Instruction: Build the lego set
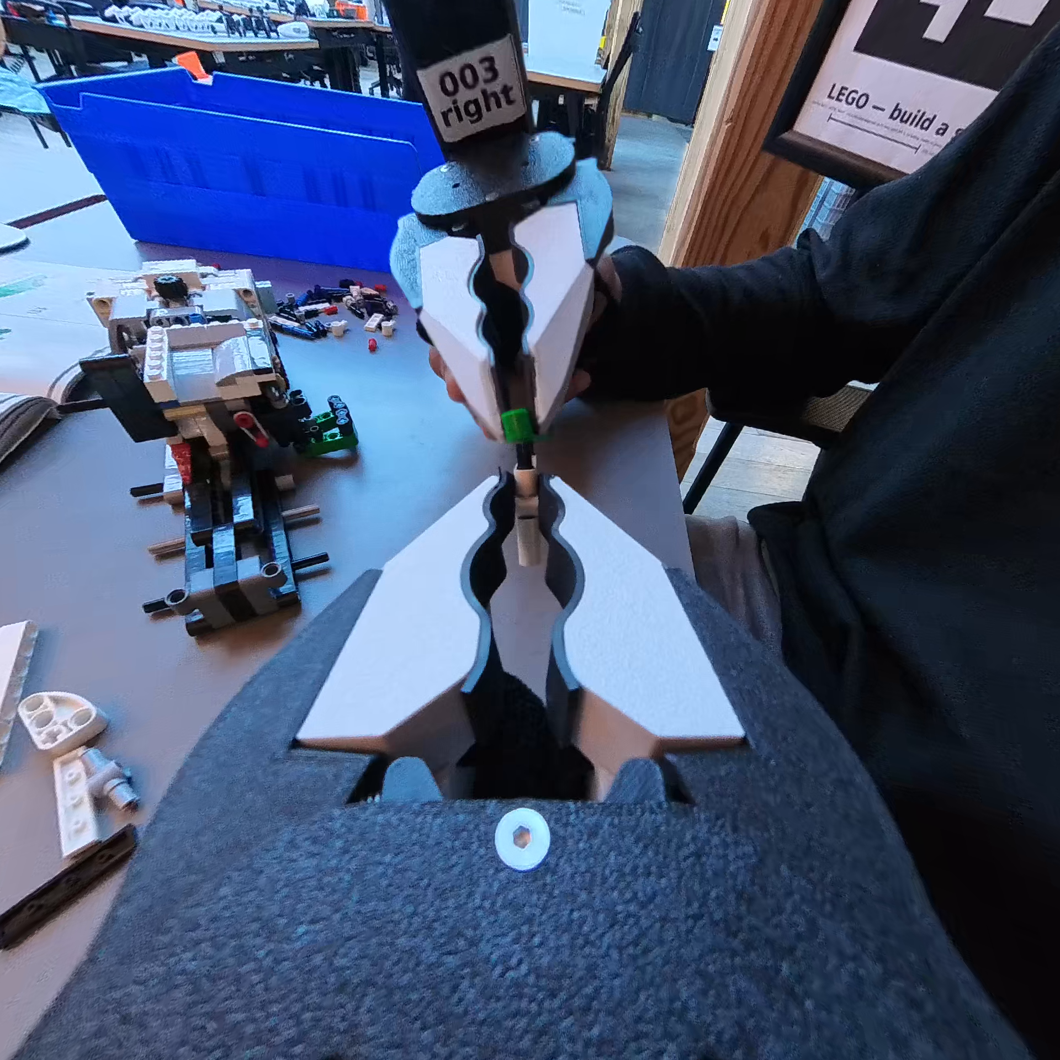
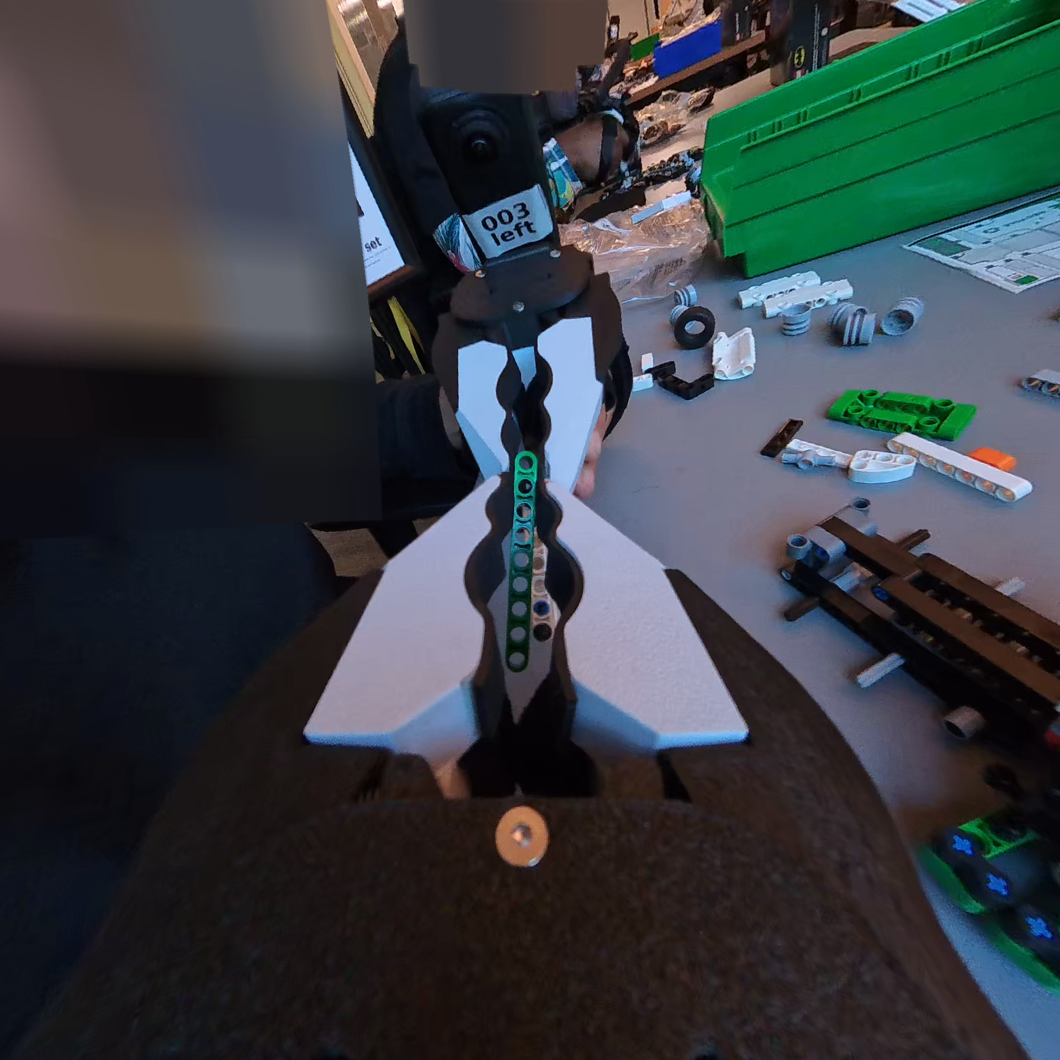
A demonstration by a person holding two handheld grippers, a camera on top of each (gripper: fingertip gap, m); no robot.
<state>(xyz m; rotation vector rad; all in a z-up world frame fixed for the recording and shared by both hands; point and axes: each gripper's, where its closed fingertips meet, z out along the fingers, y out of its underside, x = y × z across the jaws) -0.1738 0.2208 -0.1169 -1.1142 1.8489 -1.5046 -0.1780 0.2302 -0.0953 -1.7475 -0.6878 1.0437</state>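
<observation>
In the left wrist view my left gripper (image 1: 525, 479) is shut on a small white connector piece (image 1: 526, 519), held above the table's near edge. My right gripper (image 1: 516, 430) faces it tip to tip, shut on a green beam (image 1: 519, 424) seen end-on, with a black pin (image 1: 523, 456) sticking out towards the connector. In the right wrist view my right gripper (image 2: 523, 482) holds the long green beam (image 2: 521, 562) lengthwise between its fingers, with a pale beam (image 2: 540, 591) alongside it. The left gripper (image 2: 530, 453) meets the beam's far end.
A partly built Lego vehicle (image 1: 212, 413), a pile of small pieces (image 1: 338, 312) and a blue bin (image 1: 258, 172) lie to the left. A black chassis (image 2: 929, 619), white beam (image 2: 963, 464), green panel (image 2: 900, 413), grey hubs (image 2: 854, 321) and green bin (image 2: 860, 160) lie to the right. Left and right tips are no more than a few centimetres apart.
</observation>
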